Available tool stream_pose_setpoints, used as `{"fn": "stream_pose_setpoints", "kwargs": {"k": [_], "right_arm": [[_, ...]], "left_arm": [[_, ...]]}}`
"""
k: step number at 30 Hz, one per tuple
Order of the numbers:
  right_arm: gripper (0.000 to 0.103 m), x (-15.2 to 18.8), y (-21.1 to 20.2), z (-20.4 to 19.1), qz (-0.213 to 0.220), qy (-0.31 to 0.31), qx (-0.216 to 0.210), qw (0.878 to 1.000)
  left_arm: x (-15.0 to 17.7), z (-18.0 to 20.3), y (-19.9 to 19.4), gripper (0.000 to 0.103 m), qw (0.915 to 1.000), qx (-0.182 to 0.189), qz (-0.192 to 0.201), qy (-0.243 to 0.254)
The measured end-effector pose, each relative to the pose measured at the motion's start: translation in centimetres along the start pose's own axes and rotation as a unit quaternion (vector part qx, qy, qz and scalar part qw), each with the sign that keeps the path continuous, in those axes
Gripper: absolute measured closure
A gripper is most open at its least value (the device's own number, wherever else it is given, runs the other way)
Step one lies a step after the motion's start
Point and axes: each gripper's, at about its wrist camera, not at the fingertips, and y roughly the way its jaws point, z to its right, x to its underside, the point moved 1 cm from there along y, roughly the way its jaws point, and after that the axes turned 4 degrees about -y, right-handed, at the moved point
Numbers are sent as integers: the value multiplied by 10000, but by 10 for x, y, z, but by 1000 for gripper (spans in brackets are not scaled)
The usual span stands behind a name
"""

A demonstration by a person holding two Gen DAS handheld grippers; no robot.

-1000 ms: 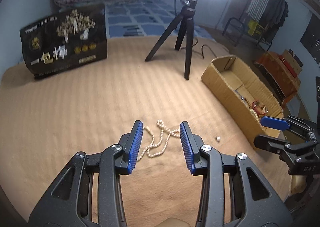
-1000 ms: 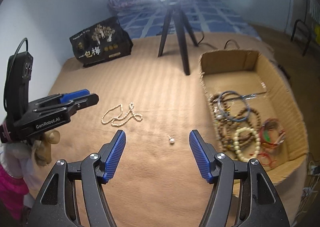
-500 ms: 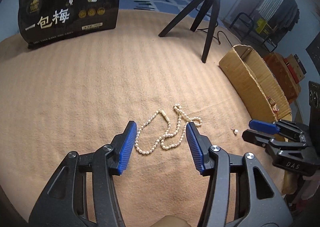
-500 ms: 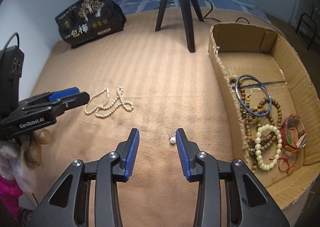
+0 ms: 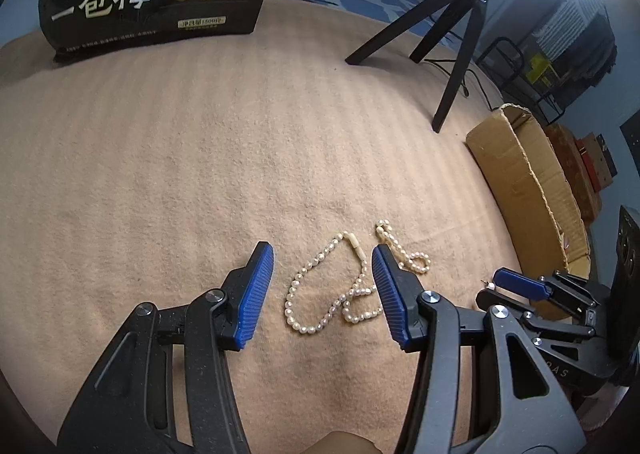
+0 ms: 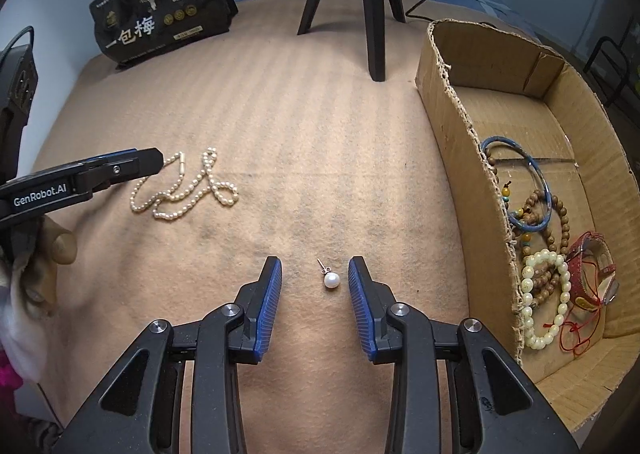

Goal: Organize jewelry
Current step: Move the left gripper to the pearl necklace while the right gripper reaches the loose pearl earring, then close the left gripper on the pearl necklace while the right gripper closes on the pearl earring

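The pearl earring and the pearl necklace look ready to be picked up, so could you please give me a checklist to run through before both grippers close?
1. Pearl earring lies between the right gripper pads: ok.
2. Right pads apart from the earring, jaws just narrowed, nothing gripped yet: ok.
3. Pearl necklace centred in the left gripper: not ok; one loop lies outside the right pad.
4. Left jaws open, holding nothing: ok.
5. Cardboard box has bare floor left for both pieces: ok.
6. Pads low enough on the blanket: cannot tell.

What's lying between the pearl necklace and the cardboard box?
In the right wrist view, only the pearl earring on bare blanket lies between the pearl necklace and cardboard box.
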Motion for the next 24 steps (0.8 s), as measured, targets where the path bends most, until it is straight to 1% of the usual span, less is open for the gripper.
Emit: {"fn": "stream_pose_setpoints", "kwargs": {"k": [3, 8, 10, 12, 14, 16, 18, 20, 21, 22, 23, 24], "right_arm": [[70, 0, 4, 1, -25, 34, 17, 10000], [71, -4, 6, 4, -36, 122, -33, 9999], [72, -4, 6, 5, -42, 145, -43, 9999], [73, -5, 6, 5, -47, 144, -32, 9999], [75, -5, 6, 5, -57, 134, -30, 9999], [78, -6, 7, 6, -79, 132, -18, 9999], [79, -6, 8, 8, -98, 171, -25, 9998], [81, -6, 8, 9, -110, 191, -7, 9998], [83, -6, 8, 9, -111, 187, 8, 9998], [87, -6, 8, 9, -113, 180, 30, 9998], [89, -7, 8, 9, -118, 169, 68, 9998], [92, -7, 8, 9, -119, 167, 92, 9997]], "left_arm": [[2, 5, 7, 51, 9999, 41, -87, 41], [9, 27, 15, 51, 9986, -63, -196, 495], [11, 35, 17, 51, 9974, -173, -212, 670], [16, 46, 21, 51, 9939, -387, -200, 1010], [20, 53, 24, 50, 9905, -539, -196, 1249], [23, 58, 27, 50, 9876, -716, -166, 1388], [23, 60, 29, 50, 9870, -766, -139, 1405], [22, 58, 29, 50, 9879, -734, -114, 1358], [21, 58, 29, 50, 9884, -720, -79, 1336], [21, 57, 29, 51, 9885, -707, -60, 1332], [21, 56, 29, 53, 9885, -709, -31, 1339], [21, 56, 29, 57, 9879, -738, 9, 1361]]}}
